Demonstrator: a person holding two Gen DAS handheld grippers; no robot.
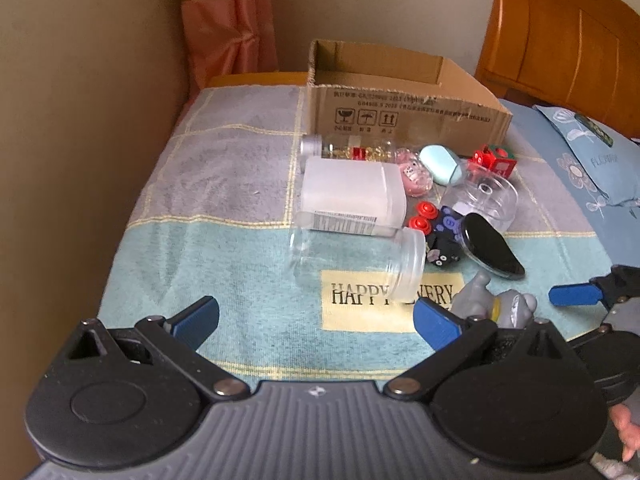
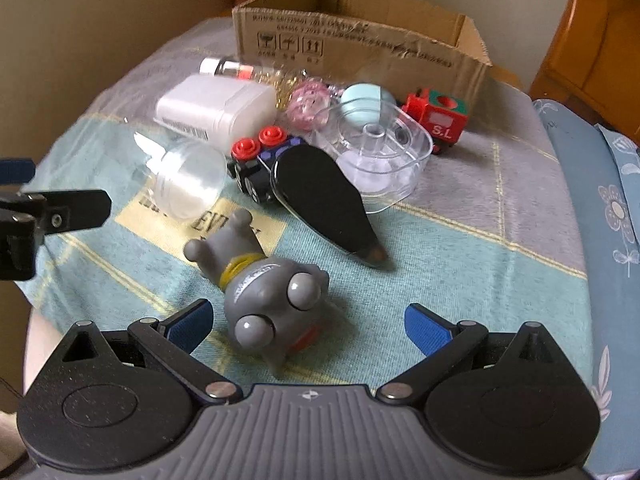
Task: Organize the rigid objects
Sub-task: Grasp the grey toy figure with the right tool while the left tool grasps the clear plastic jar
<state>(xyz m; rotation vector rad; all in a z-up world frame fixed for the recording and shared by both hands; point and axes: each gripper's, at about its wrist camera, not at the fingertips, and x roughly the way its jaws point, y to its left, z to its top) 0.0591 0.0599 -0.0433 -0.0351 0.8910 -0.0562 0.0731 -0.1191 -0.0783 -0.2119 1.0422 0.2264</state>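
Observation:
A grey toy figure (image 2: pixel 260 288) with bulging eyes lies on the cloth, its head between the blue pads of my open right gripper (image 2: pixel 308 326), not touched. In the left wrist view my left gripper (image 1: pixel 316 318) is open over bare cloth, just short of a clear jar (image 1: pixel 356 260) lying on its side; the grey toy figure (image 1: pixel 496 304) shows behind its right finger. Beyond lie a frosted white container (image 1: pixel 352 198), a black oval lid (image 1: pixel 490 246), a clear square tub (image 2: pixel 380 152), a red toy train (image 2: pixel 438 118) and an open cardboard box (image 1: pixel 400 108).
A black block toy with red studs (image 2: pixel 260 160), a pale blue case (image 2: pixel 366 104), a pink round piece (image 2: pixel 310 106) and a small bottle with a silver cap (image 1: pixel 344 148) crowd the pile. A wall stands at left, a blue pillow (image 1: pixel 592 168) and wooden headboard (image 1: pixel 568 32) at right.

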